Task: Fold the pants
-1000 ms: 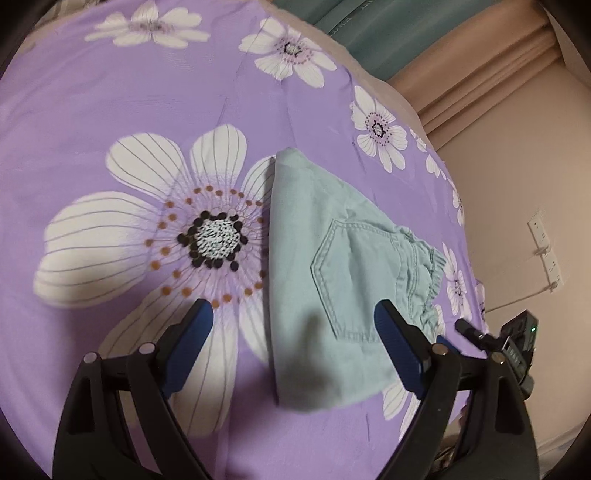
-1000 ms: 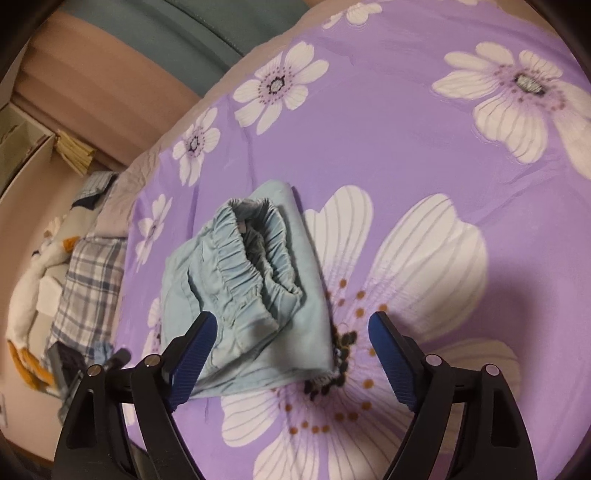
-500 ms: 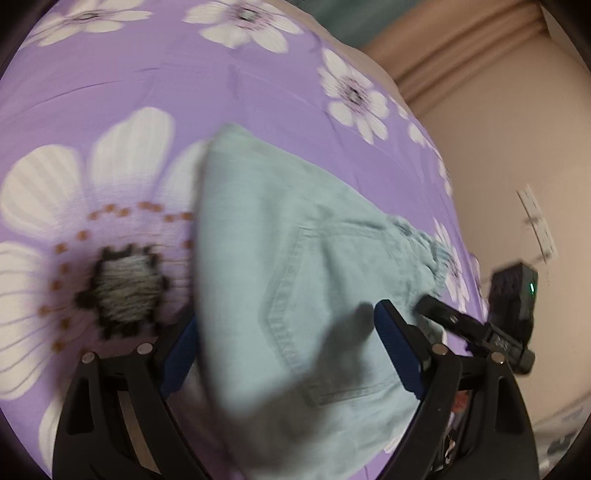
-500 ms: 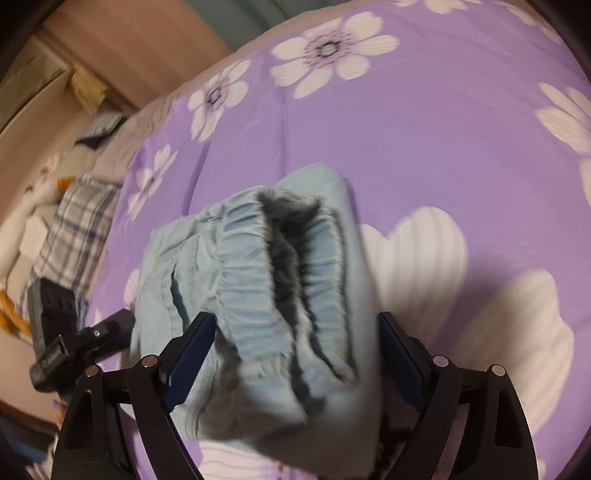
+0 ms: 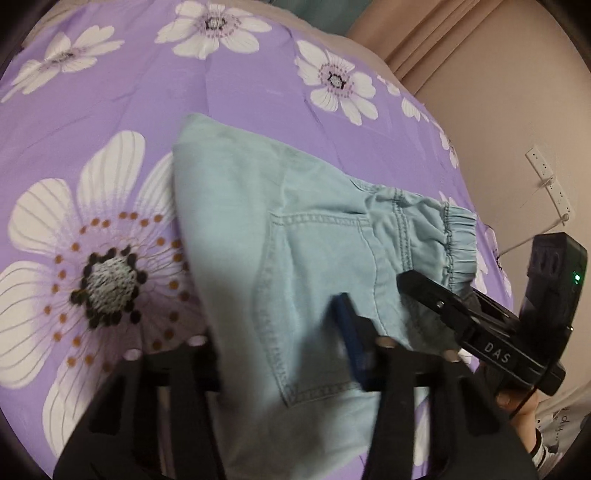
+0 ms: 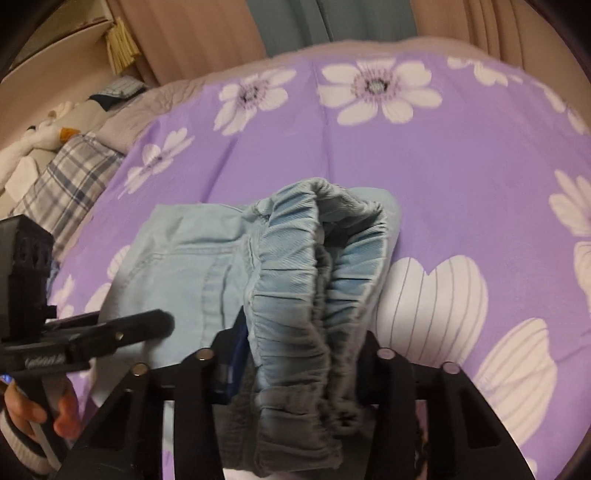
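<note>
Folded light-blue pants [image 5: 295, 236] lie on the purple flowered bedspread [image 5: 110, 92]. My left gripper [image 5: 280, 354] is shut on the folded side edge near the back pocket; one blue pad [image 5: 349, 343] shows on the cloth, the other is hidden under it. My right gripper [image 6: 299, 354] is shut on the gathered elastic waistband [image 6: 295, 280], which bunches up between its jaws. In the left wrist view the right gripper [image 5: 436, 295] reaches in at the waistband [image 5: 458, 247]. In the right wrist view the left gripper [image 6: 147, 325] shows at the pants' left side.
A plaid pillow [image 6: 62, 184] and plush toys [image 6: 44, 129] lie at the bed's left end. Curtains [image 6: 332, 26] hang behind the bed. A wall with a power strip [image 5: 550, 184] stands past the bed's right edge.
Both grippers have moved in onto the pants and closed from open: the left on the side fold, the right on the waistband.
</note>
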`<state>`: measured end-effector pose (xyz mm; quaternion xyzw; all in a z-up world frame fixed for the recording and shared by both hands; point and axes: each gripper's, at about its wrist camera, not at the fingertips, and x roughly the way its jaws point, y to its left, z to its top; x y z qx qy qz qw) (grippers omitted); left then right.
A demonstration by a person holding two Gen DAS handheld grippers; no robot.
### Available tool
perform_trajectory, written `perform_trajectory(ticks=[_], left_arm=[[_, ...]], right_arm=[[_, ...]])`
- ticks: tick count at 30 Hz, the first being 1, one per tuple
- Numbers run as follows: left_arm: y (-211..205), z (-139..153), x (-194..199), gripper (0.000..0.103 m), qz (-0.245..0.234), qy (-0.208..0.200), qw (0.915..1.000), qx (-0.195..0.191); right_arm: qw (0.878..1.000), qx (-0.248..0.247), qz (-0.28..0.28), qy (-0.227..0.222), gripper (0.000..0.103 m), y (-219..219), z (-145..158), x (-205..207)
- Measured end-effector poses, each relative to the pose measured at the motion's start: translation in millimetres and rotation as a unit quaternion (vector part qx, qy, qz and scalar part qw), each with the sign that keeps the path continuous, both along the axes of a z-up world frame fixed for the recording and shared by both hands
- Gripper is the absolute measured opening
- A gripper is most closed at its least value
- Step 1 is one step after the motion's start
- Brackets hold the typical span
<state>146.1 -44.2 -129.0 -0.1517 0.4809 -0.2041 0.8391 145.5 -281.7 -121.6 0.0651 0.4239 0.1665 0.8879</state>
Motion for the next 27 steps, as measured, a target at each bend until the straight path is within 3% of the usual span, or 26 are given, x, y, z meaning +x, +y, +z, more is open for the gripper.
perform_trajectory(ticks=[12, 27], left_arm=[[4.6, 46.9, -66.7, 0.036, 0.000, -0.071, 0.9970, 0.031], [46.5, 98.0, -102.6, 0.036, 0.046, -0.134, 0.9899, 0.016]], right_arm=[[0.997, -0.042, 0.010, -0.065, 0.041, 25.2, 43.8, -52.0], [0.988, -0.042, 0.059, -0.137, 0.041, 64.2, 94.5, -79.2]])
